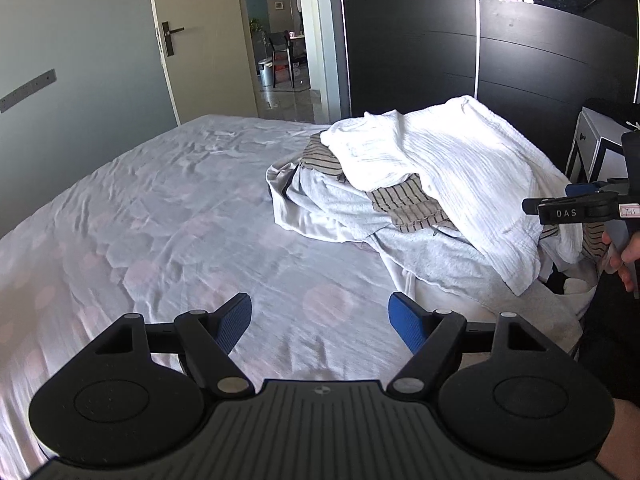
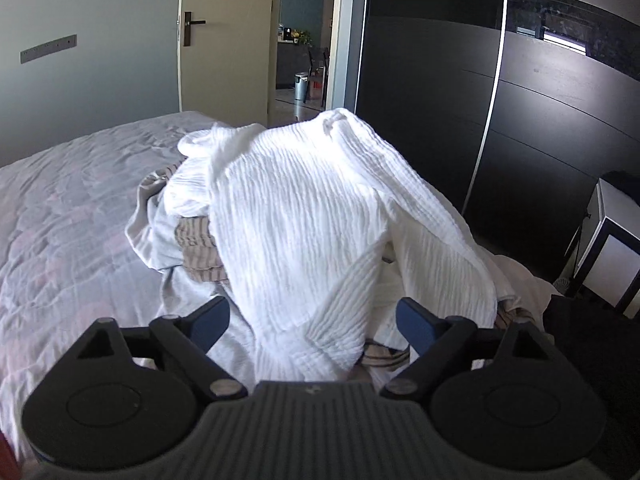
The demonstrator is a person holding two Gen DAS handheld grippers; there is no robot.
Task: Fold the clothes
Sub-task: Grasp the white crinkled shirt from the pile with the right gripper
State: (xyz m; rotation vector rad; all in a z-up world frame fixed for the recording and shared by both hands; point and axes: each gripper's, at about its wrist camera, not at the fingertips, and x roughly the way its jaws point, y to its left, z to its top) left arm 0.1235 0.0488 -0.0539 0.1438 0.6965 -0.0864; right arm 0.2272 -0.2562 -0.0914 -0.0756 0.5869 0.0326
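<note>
A heap of clothes lies on the right side of the bed (image 1: 160,208). On top is a white crinkled garment (image 1: 452,160) (image 2: 304,216). Under it show a striped beige piece (image 1: 408,200) (image 2: 200,244) and pale blue-grey cloth (image 1: 432,256). My left gripper (image 1: 320,320) is open above bare bedsheet, left of the heap. My right gripper (image 2: 312,320) is open, its blue fingers (image 2: 416,324) on either side of the white garment's near hanging end, not closed on it. In the left wrist view the right gripper (image 1: 560,204) is seen from the side beside the heap, held by a hand (image 1: 624,256).
A dark sliding wardrobe (image 1: 440,40) stands behind the bed. An open door (image 1: 192,40) leads to a hallway with a chair and bin. A white nightstand (image 2: 612,248) sits at the right of the bed. The left half of the patterned sheet (image 2: 60,200) is bare.
</note>
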